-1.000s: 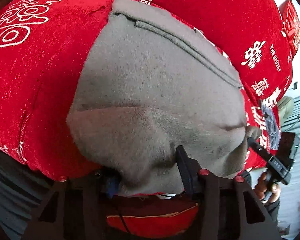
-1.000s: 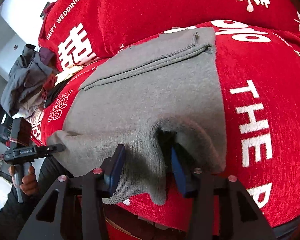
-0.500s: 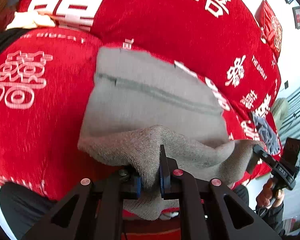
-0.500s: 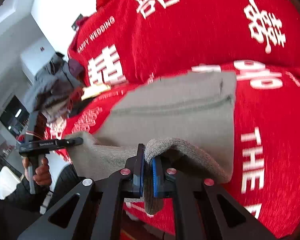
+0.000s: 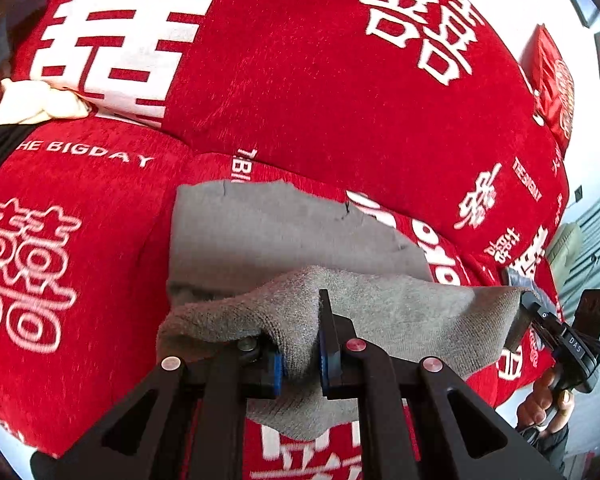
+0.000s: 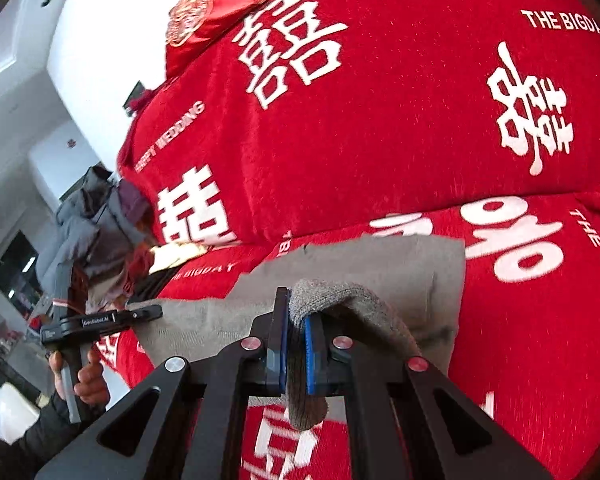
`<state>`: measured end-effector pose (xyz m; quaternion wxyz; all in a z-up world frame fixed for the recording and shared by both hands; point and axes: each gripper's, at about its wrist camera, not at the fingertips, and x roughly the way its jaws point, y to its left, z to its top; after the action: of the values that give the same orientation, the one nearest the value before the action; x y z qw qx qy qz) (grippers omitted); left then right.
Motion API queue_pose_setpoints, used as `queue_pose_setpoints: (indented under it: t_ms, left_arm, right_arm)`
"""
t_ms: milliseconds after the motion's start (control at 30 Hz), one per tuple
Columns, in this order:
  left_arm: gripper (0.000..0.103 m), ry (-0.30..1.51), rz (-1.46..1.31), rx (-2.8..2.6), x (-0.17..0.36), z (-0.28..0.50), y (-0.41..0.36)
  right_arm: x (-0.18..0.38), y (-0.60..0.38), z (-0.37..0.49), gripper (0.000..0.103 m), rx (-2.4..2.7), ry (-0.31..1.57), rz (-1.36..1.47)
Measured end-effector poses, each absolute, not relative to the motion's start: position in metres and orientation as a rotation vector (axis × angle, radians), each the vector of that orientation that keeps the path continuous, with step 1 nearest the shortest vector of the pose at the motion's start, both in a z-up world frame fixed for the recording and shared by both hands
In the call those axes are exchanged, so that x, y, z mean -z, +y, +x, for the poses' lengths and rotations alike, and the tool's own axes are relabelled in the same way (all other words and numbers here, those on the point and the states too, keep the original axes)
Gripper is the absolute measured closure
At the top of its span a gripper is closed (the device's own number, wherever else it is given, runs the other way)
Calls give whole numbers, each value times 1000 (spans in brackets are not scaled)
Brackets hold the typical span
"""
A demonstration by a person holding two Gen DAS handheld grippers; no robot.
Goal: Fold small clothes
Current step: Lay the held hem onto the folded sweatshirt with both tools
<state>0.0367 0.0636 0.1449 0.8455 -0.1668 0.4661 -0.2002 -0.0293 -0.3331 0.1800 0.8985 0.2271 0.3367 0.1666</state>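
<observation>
Two grippers are both clamped on the same grey knit garment (image 5: 388, 308), one at each near corner. Your left gripper (image 5: 300, 356) has its blue pads pressed onto a bunched fold of the cloth, and your right gripper (image 6: 296, 348) pinches a thin fold that hangs down below its jaws. Between them the near edge of the garment is lifted off the red sofa cover (image 5: 300, 92) and stretched into a raised band, while its far part lies flat on the seat against the back cushions. From the left wrist view, your right hand (image 5: 544, 404) shows at the far right end of that band. A heap of grey clothes (image 6: 80, 232) sits at the sofa's far left end.
</observation>
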Motion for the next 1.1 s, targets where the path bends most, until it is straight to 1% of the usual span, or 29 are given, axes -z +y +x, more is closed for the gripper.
queue_pose_setpoints:
  t_ms: [133, 233, 333, 533, 600, 700, 733, 767, 800, 833, 867, 900, 1000, 1067, 1100]
  left_arm:
    - [89, 1008, -356, 405, -135, 75, 57]
    - [89, 1049, -362, 378, -118, 108, 53]
    - [89, 1093, -390, 357, -96, 135, 52]
    - [89, 1216, -496, 313, -37, 181, 57]
    - [88, 1276, -570, 323, -20, 188, 62]
    - [88, 1274, -600, 374, -20, 183, 69]
    - [88, 1271, -605, 389, -23, 181, 71]
    - [80, 1273, -612, 403, -26, 177, 73]
    - [46, 1270, -622, 417, -29, 172, 77]
    - [6, 1249, -634, 415, -33, 166, 82]
    - [0, 1199, -647, 381, -40, 156, 90]
    - [0, 1146, -652, 351, -48, 146, 97]
    - [0, 1150, -654, 381, -54, 134, 104]
    - [0, 1154, -644, 391, -57, 122, 100]
    - [0, 1163, -614, 401, -57, 117, 94]
  right_arm:
    - [-170, -336, 16, 96, -319, 737, 474]
    - [-151, -336, 54, 96, -291, 791, 476]
    - [-123, -336, 88, 96, -258, 856, 477]
    - [-62, -341, 135, 96, -200, 982, 512]
    - [-46, -346, 144, 93, -197, 1024, 576]
    - [-38, -355, 145, 92, -208, 1046, 668]
    - [-39, -357, 142, 87, -210, 1045, 670]
    - [-40, -357, 140, 77, -210, 1047, 667]
    - [-42, -358, 135, 69, -212, 1049, 665]
    - [-44, -358, 130, 49, -217, 1044, 665]
    - [-46, -358, 124, 34, -220, 1032, 663]
    - [-48, -357, 118, 33, -219, 1019, 654]
    - [-48, -354, 108, 33, -236, 1019, 651]
    - [-48, -350, 105, 35, -248, 1021, 648]
    - [-48, -347, 105, 38, -254, 1021, 637]
